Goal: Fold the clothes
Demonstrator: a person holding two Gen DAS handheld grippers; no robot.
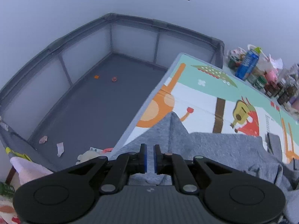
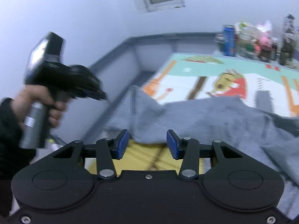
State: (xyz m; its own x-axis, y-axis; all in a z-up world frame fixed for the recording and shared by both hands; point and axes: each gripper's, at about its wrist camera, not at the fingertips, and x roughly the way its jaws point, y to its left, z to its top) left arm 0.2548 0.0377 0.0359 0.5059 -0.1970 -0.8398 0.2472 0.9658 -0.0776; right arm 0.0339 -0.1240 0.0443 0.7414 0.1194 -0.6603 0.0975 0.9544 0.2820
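Observation:
A grey garment (image 1: 214, 149) lies rumpled on a colourful cartoon play mat (image 1: 205, 97), with one corner pointing toward the mat's left edge. My left gripper (image 1: 150, 155) hovers over the garment's near left part, its jaws nearly closed with a narrow gap and nothing between them. In the right wrist view the same garment (image 2: 205, 119) spreads ahead, and my right gripper (image 2: 147, 143) is open and empty just before its near edge. The left gripper (image 2: 101, 95) shows there too, held in a hand at the left above the garment's corner; the view is blurred.
A grey fabric playpen (image 1: 89, 97) borders the mat on the left, with small toys and scraps on its floor. Bottles and jars (image 1: 261, 74) crowd the mat's far right edge. A yellow surface (image 2: 149, 156) lies under the right gripper.

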